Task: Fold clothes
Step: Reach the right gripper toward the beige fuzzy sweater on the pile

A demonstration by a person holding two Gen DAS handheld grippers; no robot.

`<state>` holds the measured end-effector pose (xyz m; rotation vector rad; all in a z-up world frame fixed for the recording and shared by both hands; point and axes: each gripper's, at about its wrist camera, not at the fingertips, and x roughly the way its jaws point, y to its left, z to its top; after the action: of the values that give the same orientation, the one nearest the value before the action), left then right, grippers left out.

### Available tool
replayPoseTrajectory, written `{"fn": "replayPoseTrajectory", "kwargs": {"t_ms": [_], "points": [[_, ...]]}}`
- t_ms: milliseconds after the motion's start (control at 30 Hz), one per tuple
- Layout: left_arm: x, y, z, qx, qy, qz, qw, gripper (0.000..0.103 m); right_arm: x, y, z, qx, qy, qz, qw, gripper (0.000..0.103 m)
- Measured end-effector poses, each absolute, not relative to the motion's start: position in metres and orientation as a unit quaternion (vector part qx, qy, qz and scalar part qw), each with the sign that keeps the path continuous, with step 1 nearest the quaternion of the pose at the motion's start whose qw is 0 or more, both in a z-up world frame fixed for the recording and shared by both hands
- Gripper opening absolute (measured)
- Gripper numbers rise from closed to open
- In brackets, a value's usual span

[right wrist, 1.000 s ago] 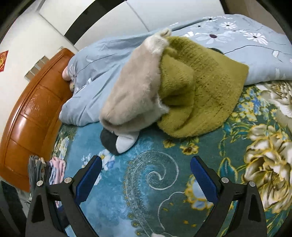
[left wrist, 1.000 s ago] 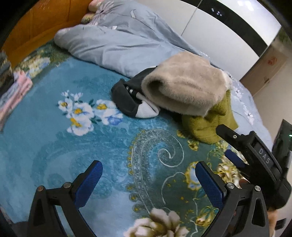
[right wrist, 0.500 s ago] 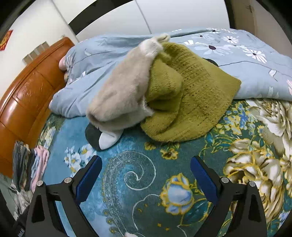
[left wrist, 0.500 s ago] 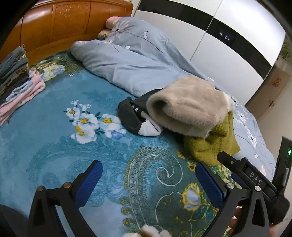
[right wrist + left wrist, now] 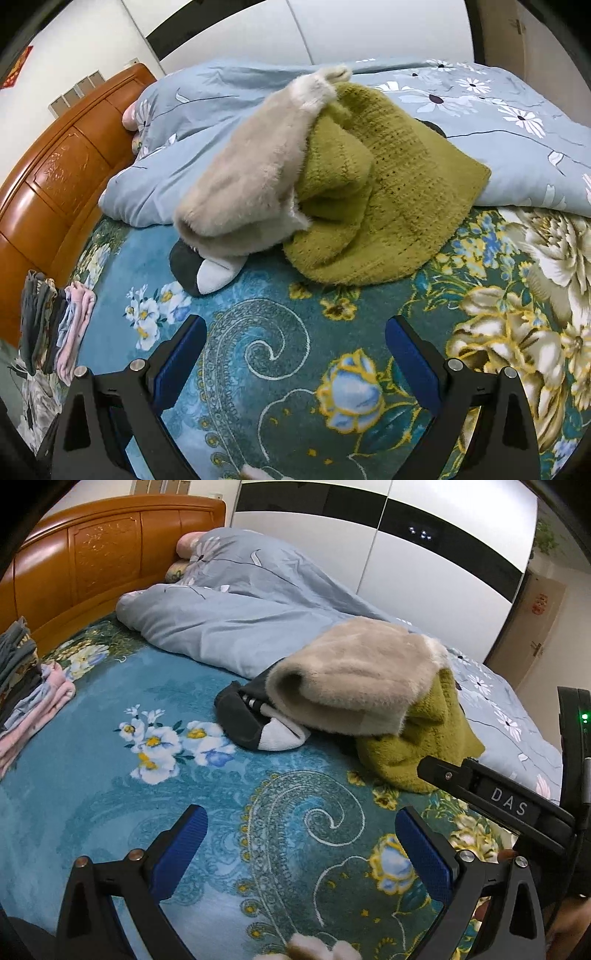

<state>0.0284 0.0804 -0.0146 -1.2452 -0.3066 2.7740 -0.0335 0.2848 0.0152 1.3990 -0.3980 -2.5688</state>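
Observation:
A heap of clothes lies mid-bed: a beige fleece garment (image 5: 354,675) (image 5: 255,181) on top, an olive knitted sweater (image 5: 417,746) (image 5: 384,210) beneath it to the right, and a dark grey and white piece (image 5: 251,723) (image 5: 201,271) poking out at the left. My left gripper (image 5: 301,843) hovers open over the blue floral bedspread (image 5: 110,786), short of the heap. My right gripper (image 5: 295,354) is open too, nothing between its blue pads, the heap ahead of it. The right gripper's black body (image 5: 509,808) shows at the right of the left wrist view.
A stack of folded clothes (image 5: 26,690) (image 5: 55,325) sits at the left by the wooden headboard (image 5: 85,565). A rumpled grey-blue duvet (image 5: 236,616) (image 5: 498,136) fills the far side of the bed. White wardrobe doors (image 5: 424,554) stand behind.
Both grippers have pulled back and tilted up, so the headboard and wardrobe show more. The clothes heap has not moved. Both stay open.

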Motion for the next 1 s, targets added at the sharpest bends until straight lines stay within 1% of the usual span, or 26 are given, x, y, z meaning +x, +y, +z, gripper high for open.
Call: {"fn": "replayPoseTrajectory", "kwargs": {"t_ms": [300,433,733,900,1000], "points": [[0.030,0.075,-0.022,-0.414,-0.103,0.904,0.037,0.103,-0.028,0.264,0.017,0.461,-0.099,-0.877,0.090,0.098],[0.029,0.070,-0.027,-0.427,-0.116,0.896,0.047,0.103,-0.038,0.265,0.013,0.462,-0.122,-0.872,0.111,0.098],[0.026,0.059,-0.027,-0.429,-0.131,0.893,0.038,0.103,-0.055,0.257,0.016,0.477,-0.139,-0.857,0.135,0.098],[0.026,0.052,-0.029,-0.432,-0.138,0.891,0.036,0.103,-0.073,0.258,0.010,0.492,-0.178,-0.835,0.169,0.098],[0.029,0.043,-0.033,-0.440,-0.148,0.885,0.042,0.103,-0.097,0.264,0.014,0.482,-0.194,-0.838,0.165,0.098]]}}
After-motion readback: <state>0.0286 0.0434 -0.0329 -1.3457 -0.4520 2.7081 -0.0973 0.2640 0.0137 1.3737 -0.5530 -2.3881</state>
